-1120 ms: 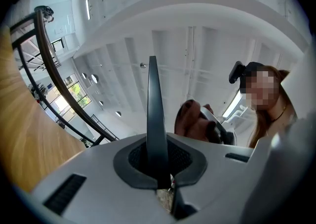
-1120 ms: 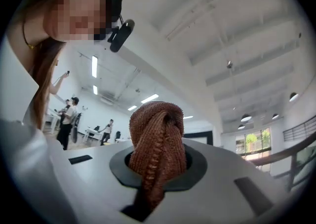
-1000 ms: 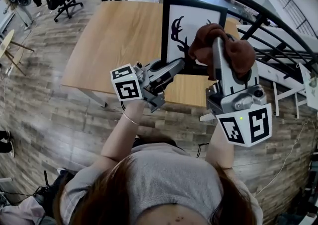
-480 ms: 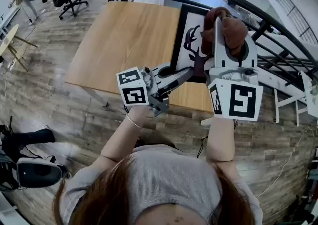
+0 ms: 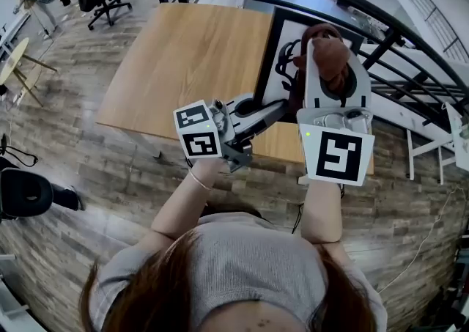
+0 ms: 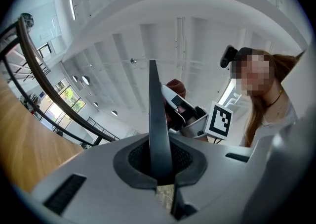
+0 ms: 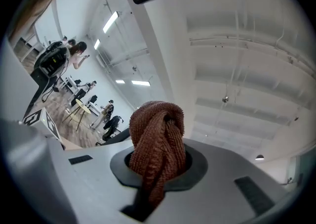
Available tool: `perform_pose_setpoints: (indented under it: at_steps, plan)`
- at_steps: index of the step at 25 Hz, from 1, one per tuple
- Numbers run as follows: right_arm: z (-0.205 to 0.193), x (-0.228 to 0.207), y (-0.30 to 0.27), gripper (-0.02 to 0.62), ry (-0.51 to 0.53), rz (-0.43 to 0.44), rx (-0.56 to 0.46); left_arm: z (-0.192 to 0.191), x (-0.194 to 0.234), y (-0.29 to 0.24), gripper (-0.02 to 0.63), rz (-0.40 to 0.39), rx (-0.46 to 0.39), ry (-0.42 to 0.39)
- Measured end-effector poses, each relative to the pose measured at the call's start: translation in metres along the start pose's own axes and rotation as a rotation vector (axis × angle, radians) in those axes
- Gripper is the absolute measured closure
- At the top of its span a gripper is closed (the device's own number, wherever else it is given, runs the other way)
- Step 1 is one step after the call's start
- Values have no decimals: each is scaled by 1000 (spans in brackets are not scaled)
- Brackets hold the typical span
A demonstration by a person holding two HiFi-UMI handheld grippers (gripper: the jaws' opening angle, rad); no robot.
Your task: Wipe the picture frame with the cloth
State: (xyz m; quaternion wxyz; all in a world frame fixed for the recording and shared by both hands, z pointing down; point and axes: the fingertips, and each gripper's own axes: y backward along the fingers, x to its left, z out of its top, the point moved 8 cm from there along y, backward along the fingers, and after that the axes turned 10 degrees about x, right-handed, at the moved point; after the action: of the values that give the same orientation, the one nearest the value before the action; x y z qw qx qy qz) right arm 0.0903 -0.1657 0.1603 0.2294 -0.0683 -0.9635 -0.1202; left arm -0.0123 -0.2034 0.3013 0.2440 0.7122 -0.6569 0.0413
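Here we have the picture frame standing on edge at the far right of the wooden table, its printed face turned toward us. The left gripper is clamped on the frame's near side edge; in the left gripper view the thin dark edge rises straight out of jaws that are pressed together on it. The right gripper pinches a bunched brown cloth, and a knot of knitted fabric bulges past the jaw tips. The cloth sits up against the frame's upper face, though we cannot tell whether it actually touches.

We judge the frame to be light, stiff and flat, likely with a smooth, glazed front that could crack or scratch. Standing on edge, it would tip or slide easily under a sideways push. So we would hold it by the border, as the left gripper does, never by the front. The cloth is soft, limp and grippy, so a firm pinch in its middle leaves enough padding to keep the hard jaws off the face while we wipe with gentle pressure.
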Motion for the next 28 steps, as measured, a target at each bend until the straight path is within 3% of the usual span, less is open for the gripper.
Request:
perform_pose_setpoints:
  at_steps: [28]
  plan:
    - [-49,29,40,549,-89,152,105,-6,4,-4,583,-4,-84,20]
